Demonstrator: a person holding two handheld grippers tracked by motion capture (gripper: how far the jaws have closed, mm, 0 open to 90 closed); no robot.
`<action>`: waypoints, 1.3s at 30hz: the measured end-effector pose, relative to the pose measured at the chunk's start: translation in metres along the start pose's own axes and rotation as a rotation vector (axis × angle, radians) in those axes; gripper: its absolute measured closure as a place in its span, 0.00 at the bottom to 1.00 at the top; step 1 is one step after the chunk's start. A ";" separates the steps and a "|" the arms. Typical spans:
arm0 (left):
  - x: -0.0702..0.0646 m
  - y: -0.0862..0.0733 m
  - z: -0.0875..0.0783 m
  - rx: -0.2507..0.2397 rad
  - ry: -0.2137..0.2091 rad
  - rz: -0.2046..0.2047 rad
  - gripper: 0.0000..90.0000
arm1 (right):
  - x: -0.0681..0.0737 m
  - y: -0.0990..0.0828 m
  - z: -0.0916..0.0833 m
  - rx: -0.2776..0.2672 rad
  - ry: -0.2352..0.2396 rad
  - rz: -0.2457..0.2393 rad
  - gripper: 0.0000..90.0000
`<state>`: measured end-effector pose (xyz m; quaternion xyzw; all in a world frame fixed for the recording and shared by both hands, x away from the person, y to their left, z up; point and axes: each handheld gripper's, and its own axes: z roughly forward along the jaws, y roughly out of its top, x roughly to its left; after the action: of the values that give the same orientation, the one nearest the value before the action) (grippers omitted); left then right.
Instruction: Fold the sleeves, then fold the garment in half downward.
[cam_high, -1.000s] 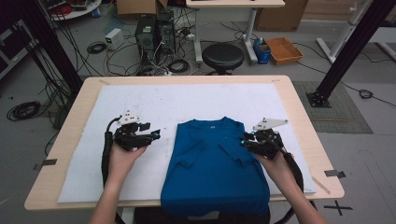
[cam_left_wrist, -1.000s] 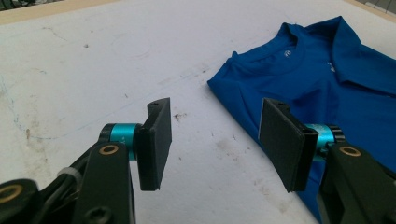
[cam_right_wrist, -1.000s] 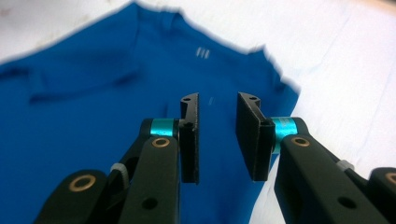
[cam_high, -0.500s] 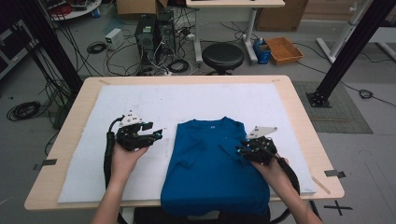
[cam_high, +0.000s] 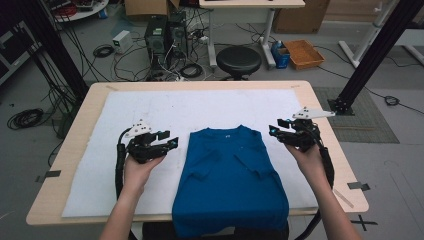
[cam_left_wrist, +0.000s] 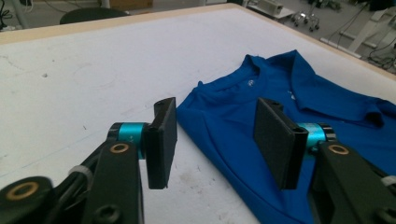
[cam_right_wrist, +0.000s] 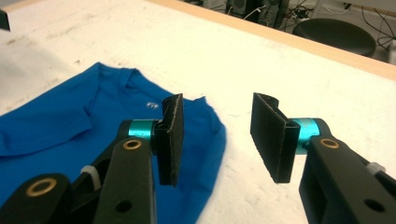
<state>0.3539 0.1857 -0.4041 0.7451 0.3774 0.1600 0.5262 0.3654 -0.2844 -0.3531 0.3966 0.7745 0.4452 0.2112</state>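
Note:
A blue T-shirt (cam_high: 230, 180) lies flat on the white mat, collar toward the far side, both sleeves folded inward, its hem hanging over the near table edge. My left gripper (cam_high: 172, 140) hovers just left of the shirt's shoulder; its jaws have just narrowed a little and stand open with nothing between them. In the left gripper view, the gripper (cam_left_wrist: 219, 140) points at the shirt (cam_left_wrist: 327, 98). My right gripper (cam_high: 276, 128) sits off the shirt's right shoulder, its jaws just opening and nothing between them. In the right gripper view, the gripper (cam_right_wrist: 217, 140) is above bare mat beside the shirt (cam_right_wrist: 70, 130).
The white mat (cam_high: 200, 107) covers most of the wooden table (cam_high: 327, 150). Beyond the far edge stand a black stool (cam_high: 239, 60), computer towers (cam_high: 162, 35) with floor cables, and an orange box (cam_high: 303, 52). Black frame legs rise at both sides.
My right gripper has come off the shirt's right side, moving right and away from me, and its jaws have widened. The left gripper has stayed in place.

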 end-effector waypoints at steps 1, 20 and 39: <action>-0.001 0.001 0.001 0.005 0.015 0.007 0.51 | -0.003 -0.001 -0.001 -0.005 0.003 0.009 0.58; -0.019 0.014 0.008 0.004 0.006 0.070 0.38 | -0.023 -0.011 -0.010 -0.026 0.028 0.051 0.48; 0.003 0.021 0.072 0.088 0.056 0.015 0.55 | -0.038 -0.008 0.062 0.072 0.018 0.102 0.54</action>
<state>0.4097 0.1367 -0.4135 0.7656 0.3929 0.1680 0.4809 0.4264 -0.2852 -0.3929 0.4390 0.7706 0.4308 0.1669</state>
